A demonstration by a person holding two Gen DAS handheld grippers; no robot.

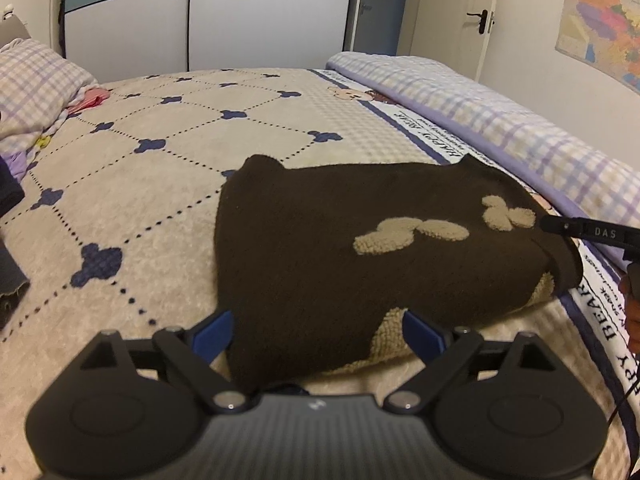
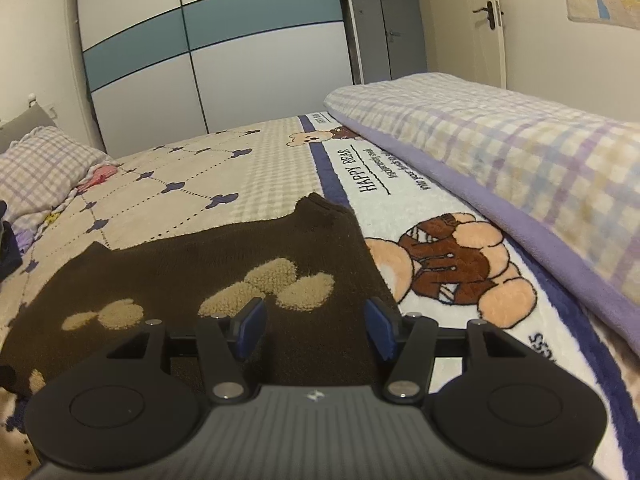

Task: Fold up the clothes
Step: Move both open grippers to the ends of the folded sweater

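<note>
A dark brown fleece garment (image 1: 340, 248) with beige patches lies folded flat on the bed blanket (image 1: 140, 184). In the left wrist view my left gripper (image 1: 320, 332) stands open wide over the garment's near edge, and its blue pads (image 1: 216, 332) do not press on the cloth. In the right wrist view the same garment (image 2: 180, 276) spreads out ahead and to the left. My right gripper (image 2: 316, 328) hovers over its near right part, open, with nothing pinched between its pads (image 2: 252, 328). A black part of the right gripper (image 1: 580, 230) shows at the garment's right edge.
A rolled purple checked quilt (image 2: 520, 160) runs along the bed's right side. A checked pillow (image 1: 36, 76) and a pink item (image 1: 86, 102) lie at the far left. Dark clothes (image 1: 8, 192) sit at the left edge. A wardrobe (image 1: 200, 12) and a door (image 1: 452, 12) stand behind.
</note>
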